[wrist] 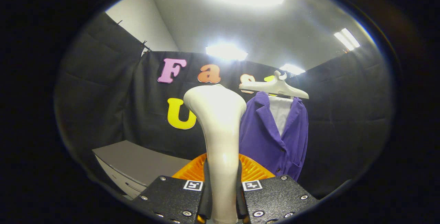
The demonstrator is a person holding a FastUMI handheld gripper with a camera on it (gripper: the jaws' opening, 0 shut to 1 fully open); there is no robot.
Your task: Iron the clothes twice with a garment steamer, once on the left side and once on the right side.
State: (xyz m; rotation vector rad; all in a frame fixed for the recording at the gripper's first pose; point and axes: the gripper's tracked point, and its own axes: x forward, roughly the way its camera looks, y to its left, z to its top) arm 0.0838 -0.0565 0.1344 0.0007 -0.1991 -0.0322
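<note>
A white garment steamer [220, 127] stands upright between the fingers, its handle narrow at the bottom and its head flaring wide at the top. My gripper [222, 200] is shut on the steamer's handle, both fingers pressing its sides. Beyond the steamer, a little to the right, a purple jacket [275, 138] over a white shirt hangs on a white hanger [275, 87] in front of the black cloth wall. The steamer's head covers the jacket's left edge.
An orange ribbed thing [252, 170] shows just behind the fingers, on either side of the handle. A grey table [137, 163] stands lower left of the steamer. Black cloth walls close the booth all round.
</note>
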